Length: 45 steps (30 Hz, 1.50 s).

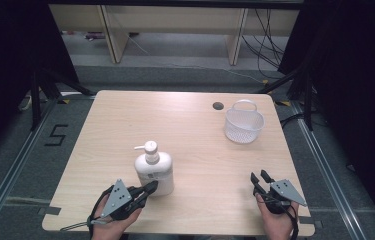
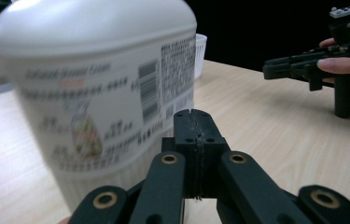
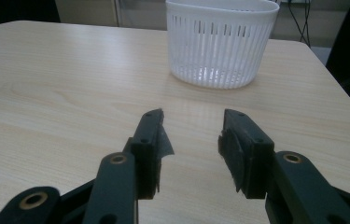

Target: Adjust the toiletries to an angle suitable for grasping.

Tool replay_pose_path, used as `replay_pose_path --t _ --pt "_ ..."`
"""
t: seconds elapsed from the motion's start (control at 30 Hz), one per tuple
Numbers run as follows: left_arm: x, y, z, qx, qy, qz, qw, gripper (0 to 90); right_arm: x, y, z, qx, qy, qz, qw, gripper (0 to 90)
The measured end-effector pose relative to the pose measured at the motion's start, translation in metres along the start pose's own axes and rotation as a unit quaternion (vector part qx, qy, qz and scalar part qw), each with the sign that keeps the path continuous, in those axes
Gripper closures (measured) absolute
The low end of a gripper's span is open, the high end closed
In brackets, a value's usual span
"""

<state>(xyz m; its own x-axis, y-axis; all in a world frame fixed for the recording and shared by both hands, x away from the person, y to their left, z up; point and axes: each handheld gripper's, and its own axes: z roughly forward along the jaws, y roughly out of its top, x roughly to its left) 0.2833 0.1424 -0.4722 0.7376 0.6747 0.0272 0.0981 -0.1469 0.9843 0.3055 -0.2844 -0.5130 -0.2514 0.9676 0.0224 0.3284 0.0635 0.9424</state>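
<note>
High view: the pump bottle (image 1: 154, 172) is seen standing upright on the surface (image 1: 185, 135), near the front edge and left of centre, long axis vertical, pump spout pointed to the left of the picture. The left tongs (image 1: 151, 188) are laid at the bottle's lower front, tips at or touching its base, so the bottle lies just ahead of them and a little left. The right tongs (image 1: 258, 178) are held well apart at the front right, so the left hand is clearly the nearer one. The white basket (image 1: 244, 123) is placed at the far right, well apart from the bottle

Left gripper view: the left tongs (image 2: 194, 122) are shown fully closed, pad on pad, nothing held; the bottle (image 2: 102, 88) is blurred, just beside and left of the tips, contact probably not made. The right tongs (image 2: 275, 66) are seen farther off

Right gripper view: the right tongs (image 3: 192, 135) are shown with a narrow gap, nothing between the pads; the basket (image 3: 219, 42) is straight ahead, upright, open side up
</note>
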Motion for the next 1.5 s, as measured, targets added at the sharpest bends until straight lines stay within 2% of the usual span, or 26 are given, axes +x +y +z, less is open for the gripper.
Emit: replay_pose_path --t 0.07,0.13,0.2,0.23,0.3,0.37,0.4,0.5,0.63,0.67,0.7,0.9,0.97,1.03,1.07,1.1,1.13,1.17,1.2,1.23,1.3,1.33,1.37,1.4,1.43,1.5 --pt "-0.001 0.003 0.004 0.001 0.003 0.007 1.0 89.3 -0.001 0.0 0.0 -0.001 0.003 -0.005 1.0 59.1" --pt "-0.002 0.004 0.006 0.0 0.004 0.005 1.0 89.3 -0.002 0.0 0.002 -0.012 0.008 -0.009 0.9999 59.0" --pt "-0.001 0.004 0.008 -0.008 0.006 0.001 1.0 89.4 -0.003 0.0 0.001 -0.011 0.01 -0.009 0.9999 58.9" --pt "0.0 0.005 0.007 -0.002 0.01 0.0 1.0 89.4 -0.002 0.0 0.002 -0.012 0.015 -0.005 0.9998 58.8" --pt "0.0 0.005 0.009 -0.001 0.011 0.002 0.9999 89.4 -0.001 -0.001 0.003 -0.015 0.005 -0.003 0.9999 58.6" --pt "-0.001 0.005 0.011 0.002 0.011 0.002 0.9999 89.4 -0.001 0.0 0.002 -0.008 0.004 -0.004 1.0 58.4" --pt "-0.001 0.005 0.013 0.001 0.012 0.004 0.9999 89.4 -0.002 0.0 0.002 -0.01 0.003 -0.012 0.9999 58.3" --pt "-0.001 0.007 0.017 0.003 0.017 0.004 0.9998 89.4 -0.001 0.0 0.002 -0.009 0.005 -0.009 0.9999 58.0" --pt "0.0 0.009 0.024 0.003 0.021 0.014 0.9997 89.4 -0.003 0.0 0.002 -0.017 0.0 -0.019 0.9997 57.7" --pt "0.001 0.01 0.024 0.01 0.023 0.015 0.9996 89.4 -0.002 0.0 0.001 -0.007 -0.003 -0.013 0.9999 57.7" --pt "0.001 0.01 0.025 0.007 0.023 0.013 0.9996 89.4 -0.002 0.0 0.002 -0.016 0.008 -0.01 0.9998 57.6" --pt "0.004 0.011 0.026 0.008 0.028 0.015 0.9995 89.4 -0.003 0.0 0.002 -0.012 0.011 -0.007 0.9998 57.2" --pt "0.003 0.011 0.026 0.001 0.026 0.015 0.9995 89.3 -0.004 0.0 0.003 -0.023 0.003 -0.018 0.9996 56.9" --pt "0.002 0.011 0.021 -0.006 0.018 0.024 0.9995 86.4 -0.003 0.0 0.001 -0.011 0.006 -0.01 0.9999 56.0" --pt "0.0 0.011 0.018 -0.011 0.012 0.028 0.9995 83.6 -0.002 0.0 0.002 -0.019 0.009 -0.004 0.9998 55.1" --pt "-0.001 0.01 0.013 -0.016 0.009 0.033 0.9993 79.6 -0.001 0.0 0.0 -0.012 0.003 -0.004 0.9999 54.0" --pt "-0.002 0.008 0.008 -0.023 0.009 0.034 0.9991 75.8 0.0 0.001 0.0 -0.021 0.005 -0.008 0.9997 52.6" --pt "-0.001 0.006 0.001 -0.021 0.014 0.033 0.9991 72.1 0.001 0.003 -0.003 -0.024 0.008 -0.012 0.9996 51.1" --pt "0.002 0.002 -0.005 -0.025 0.021 0.03 0.999 68.9 0.004 0.006 -0.004 -0.034 0.02 -0.006 0.9992 49.9" --pt "0.005 -0.001 -0.013 -0.026 0.028 0.027 0.9989 66.1 0.008 0.01 -0.007 -0.036 0.019 -0.008 0.9991 49.0" --pt "0.012 -0.01 -0.026 -0.03 0.042 0.019 0.9985 61.0 0.014 0.017 -0.01 -0.056 0.04 -0.02 0.9974 46.7" --pt "0.016 -0.014 -0.032 -0.035 0.047 0.014 0.9982 58.1 0.02 0.019 -0.012 -0.059 0.033 -0.016 0.9976 45.4" --pt "0.02 -0.019 -0.038 -0.031 0.058 0.009 0.9978 55.5 0.025 0.021 -0.012 -0.068 0.035 -0.022 0.9968 44.7" --pt "0.026 -0.024 -0.041 -0.038 0.063 0.004 0.9973 53.2 0.028 0.023 -0.011 -0.072 0.048 -0.031 0.9958 44.1" --pt "0.031 -0.029 -0.047 -0.024 0.073 -0.006 0.997 51.2 0.032 0.024 -0.011 -0.072 0.046 -0.028 0.996 43.8" --pt "0.042 -0.04 -0.05 -0.018 0.085 -0.022 0.996 49.0 0.037 0.025 -0.01 -0.079 0.058 -0.035 0.9946 43.9"
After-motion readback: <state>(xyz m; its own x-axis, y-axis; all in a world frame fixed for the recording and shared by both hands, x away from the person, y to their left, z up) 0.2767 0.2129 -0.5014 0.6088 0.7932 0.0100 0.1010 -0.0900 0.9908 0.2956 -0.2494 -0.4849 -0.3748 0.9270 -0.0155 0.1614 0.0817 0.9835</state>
